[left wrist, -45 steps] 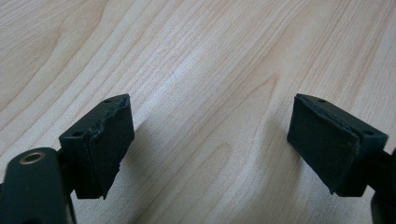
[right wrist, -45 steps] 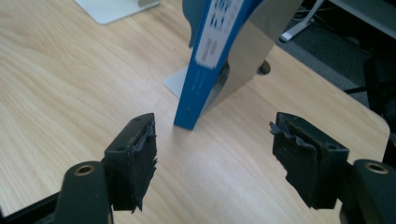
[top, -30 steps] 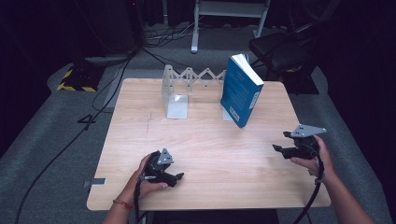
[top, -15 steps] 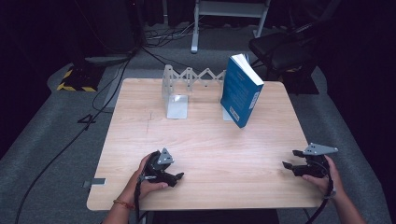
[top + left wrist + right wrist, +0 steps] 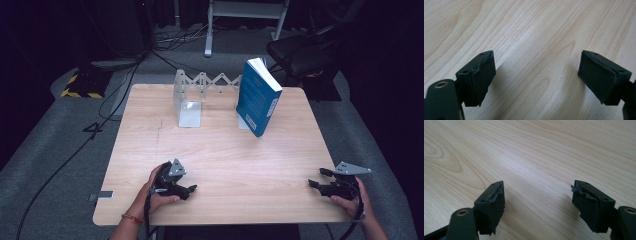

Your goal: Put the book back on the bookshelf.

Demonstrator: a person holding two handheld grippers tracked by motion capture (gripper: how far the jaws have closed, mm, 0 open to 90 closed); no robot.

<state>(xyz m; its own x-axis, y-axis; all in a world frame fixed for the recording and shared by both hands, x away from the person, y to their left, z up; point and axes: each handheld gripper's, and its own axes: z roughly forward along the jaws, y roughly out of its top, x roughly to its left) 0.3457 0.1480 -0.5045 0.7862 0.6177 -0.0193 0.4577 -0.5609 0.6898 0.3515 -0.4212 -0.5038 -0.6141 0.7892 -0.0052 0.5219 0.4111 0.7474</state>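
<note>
A person rests the left gripper on the near left of the wooden table, jaws apart over bare wood and holding nothing. The right gripper sits low at the near right edge; its jaws have just been opening, with nothing between them. Both appear parked clear of the work. At the far right of the table, well apart from either gripper, a blue book stands on end, leaning against the right end of a clear expandable book rack, apparently so it stays up. Its long axis runs nearly vertical, the top tilted left; the cover faces near and left.
</note>
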